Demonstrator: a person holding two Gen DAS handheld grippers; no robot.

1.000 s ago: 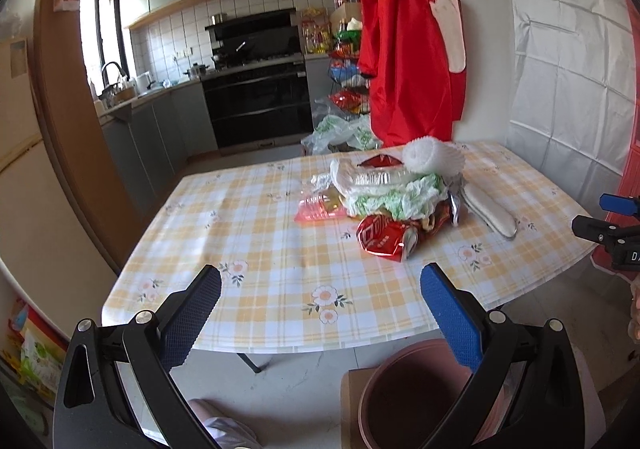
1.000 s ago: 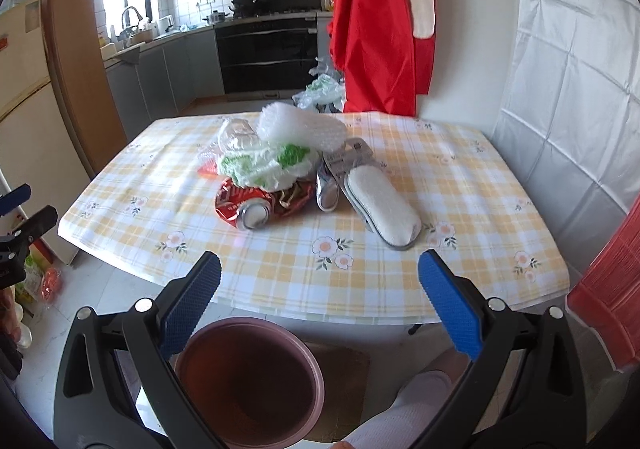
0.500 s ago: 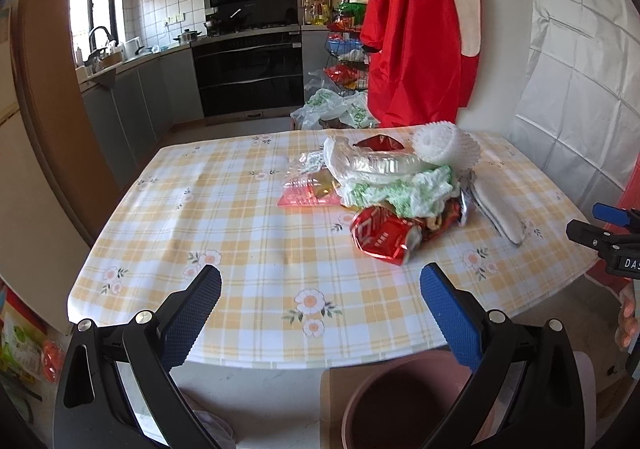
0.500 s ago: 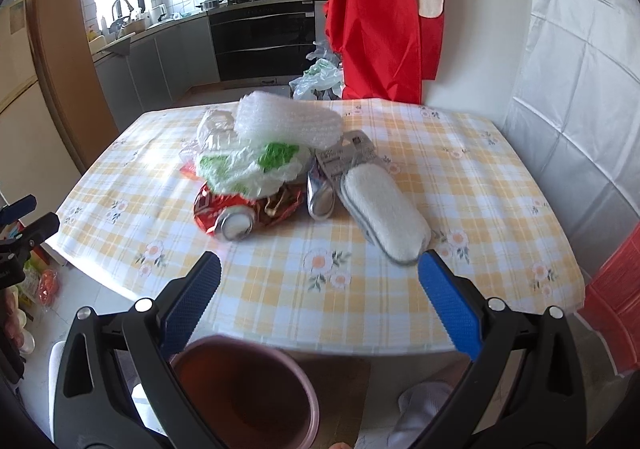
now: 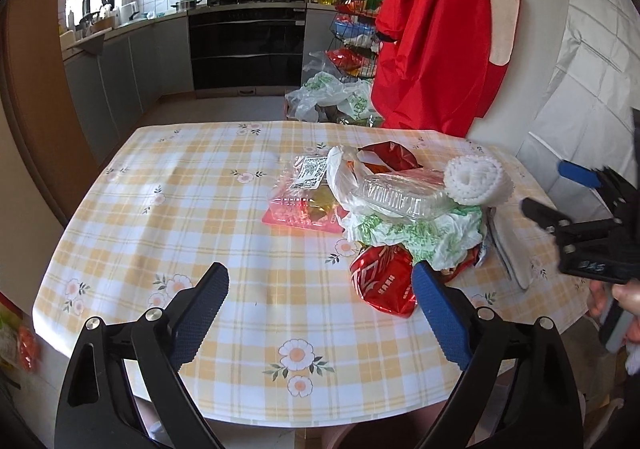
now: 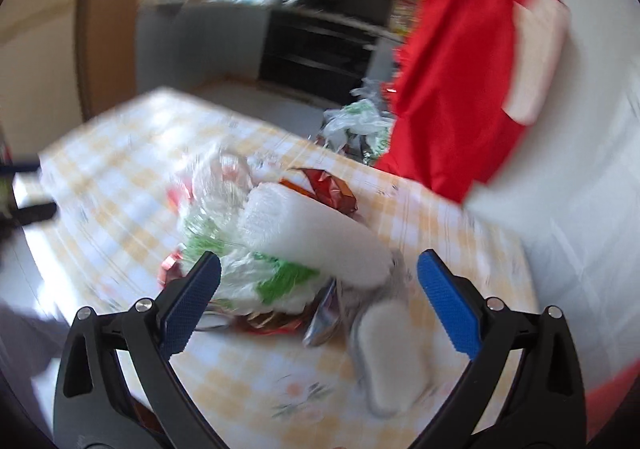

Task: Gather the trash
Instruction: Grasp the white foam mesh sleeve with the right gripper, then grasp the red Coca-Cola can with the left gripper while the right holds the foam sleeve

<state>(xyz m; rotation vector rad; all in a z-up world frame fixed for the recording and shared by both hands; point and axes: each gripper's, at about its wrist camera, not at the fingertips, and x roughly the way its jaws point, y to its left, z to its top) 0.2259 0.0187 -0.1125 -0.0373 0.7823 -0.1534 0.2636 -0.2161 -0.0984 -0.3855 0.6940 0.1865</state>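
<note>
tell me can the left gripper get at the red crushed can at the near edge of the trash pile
Probably yes. The left gripper is open with nothing between its fingers, and the red crushed can lies at the pile's near edge, just beyond its right finger. Only bare tablecloth lies before it; the green-printed bag overhangs its far side.

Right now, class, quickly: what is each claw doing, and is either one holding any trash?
Left claw: open, holding nothing, jaws have just been closing a little.
Right claw: open, holding nothing, over the trash pile.
</note>
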